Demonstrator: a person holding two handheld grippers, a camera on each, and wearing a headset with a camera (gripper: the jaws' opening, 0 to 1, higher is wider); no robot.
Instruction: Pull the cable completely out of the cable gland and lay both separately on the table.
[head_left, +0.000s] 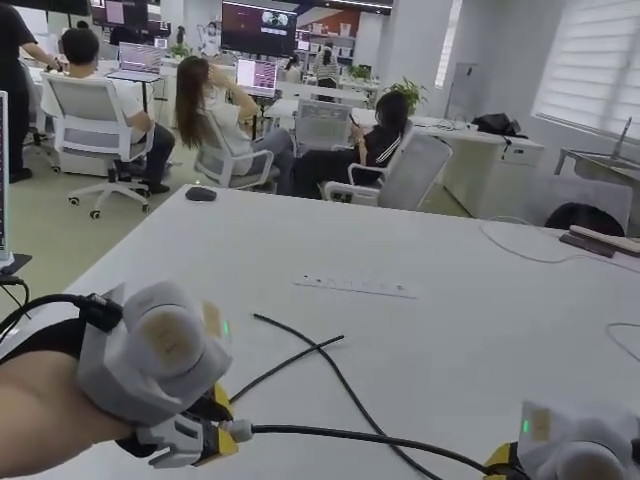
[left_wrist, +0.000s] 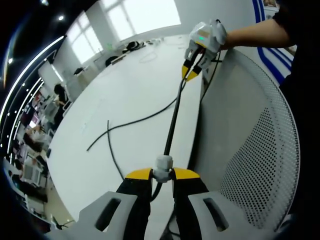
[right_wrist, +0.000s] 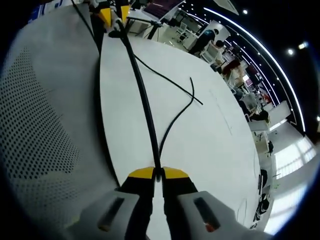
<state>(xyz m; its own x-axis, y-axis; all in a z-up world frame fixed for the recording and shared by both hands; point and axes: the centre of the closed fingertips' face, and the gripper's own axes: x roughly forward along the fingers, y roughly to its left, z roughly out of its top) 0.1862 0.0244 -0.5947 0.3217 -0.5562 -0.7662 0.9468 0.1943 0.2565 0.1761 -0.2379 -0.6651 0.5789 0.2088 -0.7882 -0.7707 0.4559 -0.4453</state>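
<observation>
The small grey-white cable gland (head_left: 237, 430) sits between the yellow-tipped jaws of my left gripper (head_left: 222, 428) at the bottom left, over the table's near edge. A black cable (head_left: 370, 437) runs out of it to the right, where my right gripper (head_left: 497, 464) is shut on it. In the left gripper view the gland (left_wrist: 163, 167) is pinched in the left gripper (left_wrist: 162, 176), and the cable (left_wrist: 172, 120) stretches to the right gripper (left_wrist: 192, 71). The right gripper (right_wrist: 157, 174) clamps the cable (right_wrist: 142, 95), which leads to the left gripper (right_wrist: 112, 15).
Loose black cable lengths (head_left: 315, 350) cross on the white table (head_left: 450, 340). A white power strip (head_left: 355, 287) lies farther back and a dark mouse (head_left: 200, 193) at the far edge. A white mesh chair back (left_wrist: 260, 150) stands close behind the grippers. People sit at desks beyond.
</observation>
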